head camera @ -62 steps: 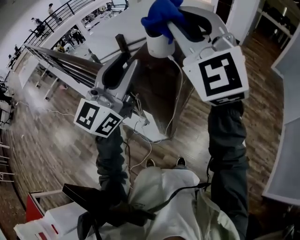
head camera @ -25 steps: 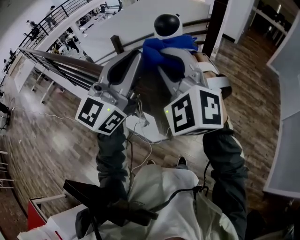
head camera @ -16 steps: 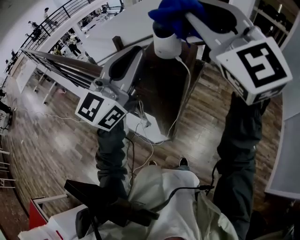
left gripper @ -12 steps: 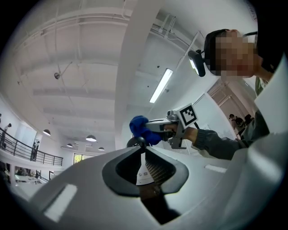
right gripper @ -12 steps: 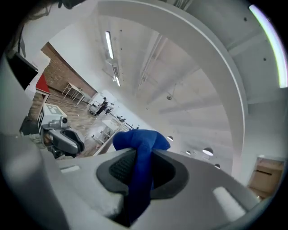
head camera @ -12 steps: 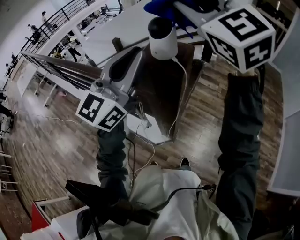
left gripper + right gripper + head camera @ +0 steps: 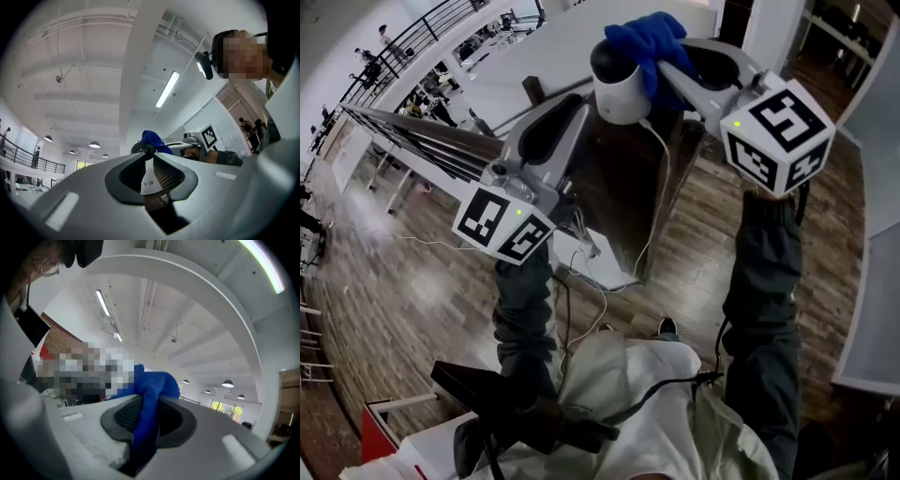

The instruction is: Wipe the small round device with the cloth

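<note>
The small round device is white with a black dome and hangs a white cable. It sits between the pads of my left gripper, which reaches up from the lower left. The left jaws have just been opening a little, and the pads still touch the device's white body. My right gripper comes in from the right, shut on a bunched blue cloth. The cloth lies against the dome's upper right side. In the right gripper view the cloth fills the gap at the gripper's tips.
Below the device stands a narrow dark brown table. The cable drops to a white power strip on the wooden floor. A railing runs at the left, and a black object lies at the person's side.
The right gripper swung its cloth up above the device, then brought it down onto the dome's right side, rolling as it went. The left gripper and the device stayed put.
</note>
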`<state>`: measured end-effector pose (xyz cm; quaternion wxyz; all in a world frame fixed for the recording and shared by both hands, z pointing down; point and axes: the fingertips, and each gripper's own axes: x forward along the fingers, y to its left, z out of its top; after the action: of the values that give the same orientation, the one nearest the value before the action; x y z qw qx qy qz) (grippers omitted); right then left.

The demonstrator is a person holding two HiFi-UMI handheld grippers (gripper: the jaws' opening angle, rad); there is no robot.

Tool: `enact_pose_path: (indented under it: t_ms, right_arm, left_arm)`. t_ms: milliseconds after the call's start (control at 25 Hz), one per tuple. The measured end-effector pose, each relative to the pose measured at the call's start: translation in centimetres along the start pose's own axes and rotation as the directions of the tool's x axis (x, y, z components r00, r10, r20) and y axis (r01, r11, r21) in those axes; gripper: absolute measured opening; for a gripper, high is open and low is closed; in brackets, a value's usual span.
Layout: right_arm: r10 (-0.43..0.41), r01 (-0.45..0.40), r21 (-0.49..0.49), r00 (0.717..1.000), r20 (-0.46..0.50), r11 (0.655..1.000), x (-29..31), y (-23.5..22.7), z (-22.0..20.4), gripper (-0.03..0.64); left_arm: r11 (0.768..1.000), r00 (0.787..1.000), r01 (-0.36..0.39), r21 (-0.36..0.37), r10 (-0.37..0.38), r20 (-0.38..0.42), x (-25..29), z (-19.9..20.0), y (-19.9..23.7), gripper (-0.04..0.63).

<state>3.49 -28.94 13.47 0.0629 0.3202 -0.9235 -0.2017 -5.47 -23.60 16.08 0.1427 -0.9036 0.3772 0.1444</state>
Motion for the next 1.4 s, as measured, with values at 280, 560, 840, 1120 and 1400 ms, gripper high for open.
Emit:
enact_pose_path:
  t_ms: [280, 560, 840, 1120, 1400]
  right_arm:
    - [0.032, -0.044, -0.093, 0.992, -0.123, 0.995, -1.5, 4.0, -4.6, 0.075]
    - [-0.256, 0.226, -0.390, 0.966, -0.026, 0.893, -3.7, 1.3, 4.1, 0.075]
    - [-0.291, 0.130, -0.692, 0.949, -0.120, 0.710, 1.7, 4.6, 5.3, 0.075]
    - [-0.244, 0.112, -0.617, 0.960, -0.134, 0.779, 0.2, 7.3, 2.0, 0.075]
    - [-0.173, 0.081, -0.457, 0.971, -0.163, 0.886, -0.7, 9.6, -2.3, 0.075]
  left_arm:
    - [1.000, 1.000, 0.007, -0.013, -0.007, 0.000, 0.1, -0.6, -0.3, 0.060]
    - [1.000, 1.000, -0.012, -0.020, 0.012, 0.011, -0.8, -0.6, -0.7, 0.066]
    - [0.999, 1.000, -0.029, -0.016, 0.029, 0.010, -2.1, -0.3, -0.7, 0.066]
    - [1.000, 0.999, -0.027, 0.005, 0.026, 0.023, -2.7, 0.5, -1.3, 0.066]
    - [1.000, 1.000, -0.016, -0.025, 0.016, 0.013, -2.5, -0.5, -1.8, 0.067]
